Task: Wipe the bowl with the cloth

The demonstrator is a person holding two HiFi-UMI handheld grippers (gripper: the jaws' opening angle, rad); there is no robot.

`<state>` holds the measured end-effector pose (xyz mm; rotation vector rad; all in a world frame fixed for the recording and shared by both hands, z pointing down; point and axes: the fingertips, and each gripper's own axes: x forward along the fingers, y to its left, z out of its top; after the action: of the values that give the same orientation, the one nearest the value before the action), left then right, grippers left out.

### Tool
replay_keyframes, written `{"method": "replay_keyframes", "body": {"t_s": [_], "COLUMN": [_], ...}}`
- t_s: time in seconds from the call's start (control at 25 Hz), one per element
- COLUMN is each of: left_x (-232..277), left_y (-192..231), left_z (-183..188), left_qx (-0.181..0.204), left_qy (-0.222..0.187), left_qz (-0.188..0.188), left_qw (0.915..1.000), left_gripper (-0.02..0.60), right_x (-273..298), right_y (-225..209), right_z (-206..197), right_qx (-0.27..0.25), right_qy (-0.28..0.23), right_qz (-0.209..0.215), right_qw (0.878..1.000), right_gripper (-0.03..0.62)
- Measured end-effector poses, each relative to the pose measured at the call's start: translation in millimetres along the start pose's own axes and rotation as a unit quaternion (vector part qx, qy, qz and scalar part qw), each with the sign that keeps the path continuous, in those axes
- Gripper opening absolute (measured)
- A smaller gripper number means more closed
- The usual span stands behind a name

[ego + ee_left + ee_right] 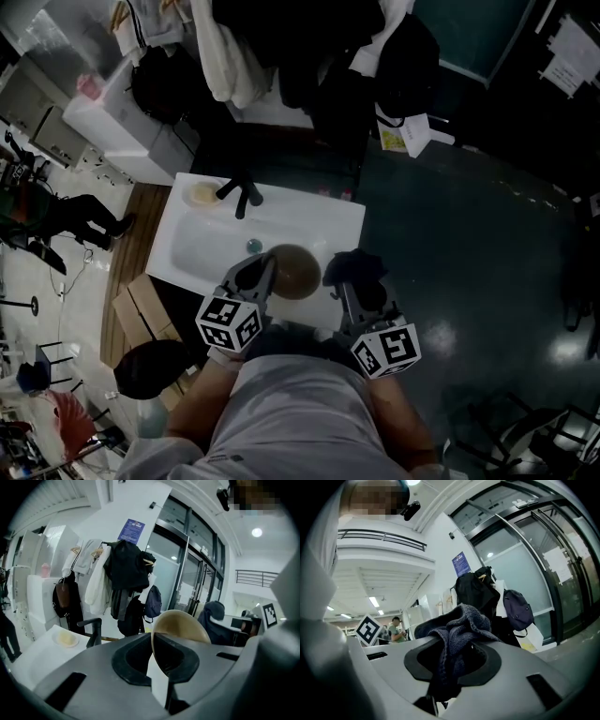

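Note:
A tan bowl (293,270) is held on edge over the white sink (202,242), its rim pinched by my left gripper (266,273). In the left gripper view the bowl (180,626) stands up between the shut jaws of that gripper (157,667). My right gripper (349,284) is shut on a dark blue cloth (356,266), just right of the bowl. In the right gripper view the cloth (457,637) bunches out of the jaws of the right gripper (452,667). Bowl and cloth are close together; whether they touch is unclear.
A black tap (242,193) stands at the sink's back, with a small dish (202,193) beside it. Coats and bags (309,56) hang behind the sink. A white cabinet (122,112) stands at the left; cardboard boxes (141,305) lie on the floor.

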<state>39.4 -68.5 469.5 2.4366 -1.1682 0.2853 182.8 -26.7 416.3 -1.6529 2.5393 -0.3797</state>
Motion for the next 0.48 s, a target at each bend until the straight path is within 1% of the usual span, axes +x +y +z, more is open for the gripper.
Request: {"method": "replay_keyframes", "body": {"t_s": [0.28,0.36,0.48], "left_x": [24.5,27.9,31.7], "left_y": [15.0,20.5,24.1], "left_z": [16.2,20.5,27.6], "left_qx": [0.024,0.028,0.038], "left_qy": [0.008,0.01,0.01], "left_qz": [-0.014,-0.016,-0.024], "left_qw": [0.9996,0.9994,0.9989], "left_gripper": [0.021,0.021,0.021], "right_x": [27.6,37.3,53.7], "right_y": [30.9,46.0,63.2], "right_z": [19.4,17.8,9.1], "right_qx": [-0.069,-0.096,-0.144], "right_qy": [0.005,0.026,0.07], "right_qz": [0.022,0.039,0.058], "right_qw": [0.997,0.994,0.985], "right_gripper": [0.081,0.081,0.081]}}
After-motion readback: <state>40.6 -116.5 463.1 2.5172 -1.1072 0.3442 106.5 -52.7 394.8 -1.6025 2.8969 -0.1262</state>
